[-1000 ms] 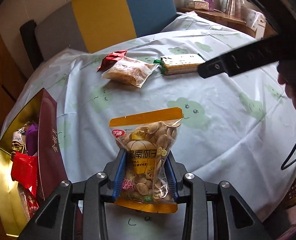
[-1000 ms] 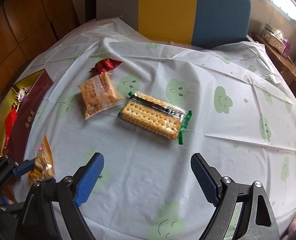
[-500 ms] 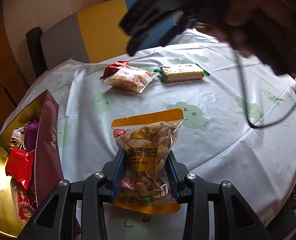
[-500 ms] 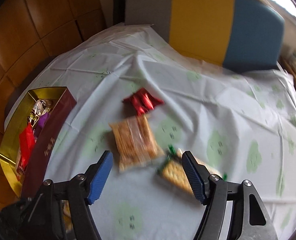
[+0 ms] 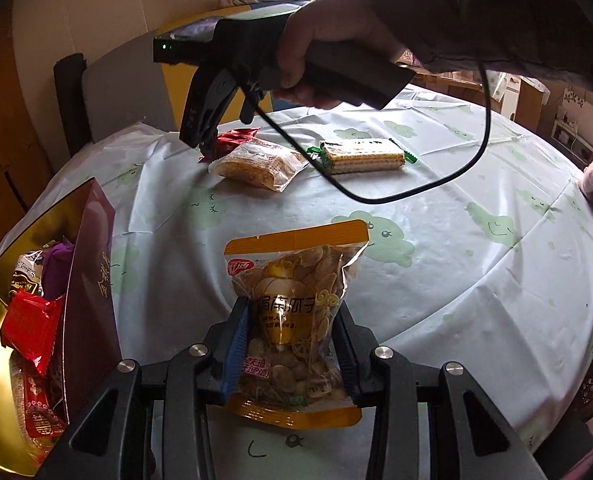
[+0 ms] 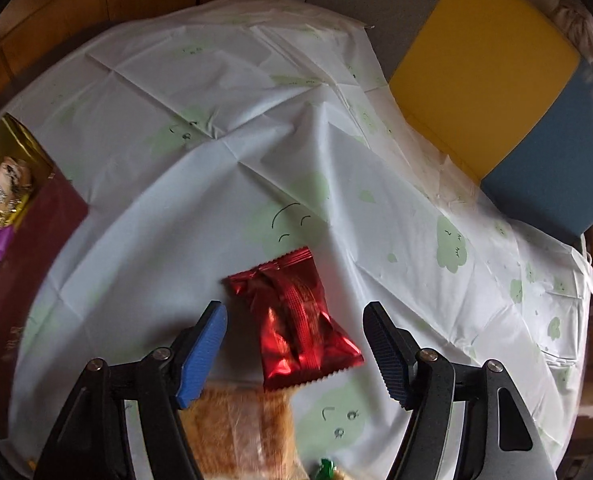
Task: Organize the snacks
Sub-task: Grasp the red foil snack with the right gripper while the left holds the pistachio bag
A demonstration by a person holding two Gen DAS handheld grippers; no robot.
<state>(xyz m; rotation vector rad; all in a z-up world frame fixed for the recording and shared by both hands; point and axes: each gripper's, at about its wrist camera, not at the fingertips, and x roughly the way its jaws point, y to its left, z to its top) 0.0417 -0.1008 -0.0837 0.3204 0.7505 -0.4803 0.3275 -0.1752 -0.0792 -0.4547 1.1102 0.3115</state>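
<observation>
The left tongs (image 5: 292, 352) are clamped on the seed bag (image 5: 294, 320), held upright beside the gift box (image 5: 92, 280) for loading, while the right tongs (image 6: 296, 344), jaws closing but not touching, straddle the red packet (image 6: 296, 316) on the worktop (image 6: 216, 184).

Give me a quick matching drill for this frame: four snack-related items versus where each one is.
Items:
1. seed bag
2. red foil packet
3. cracker pack
4. purple candy

Places:
A. inside the gift box
B. between the closing right gripper pads, untouched
C. clamped in the left gripper
D. far side of the tablecloth, lying flat

Pairs: 1-C, 2-B, 3-D, 4-A
</observation>
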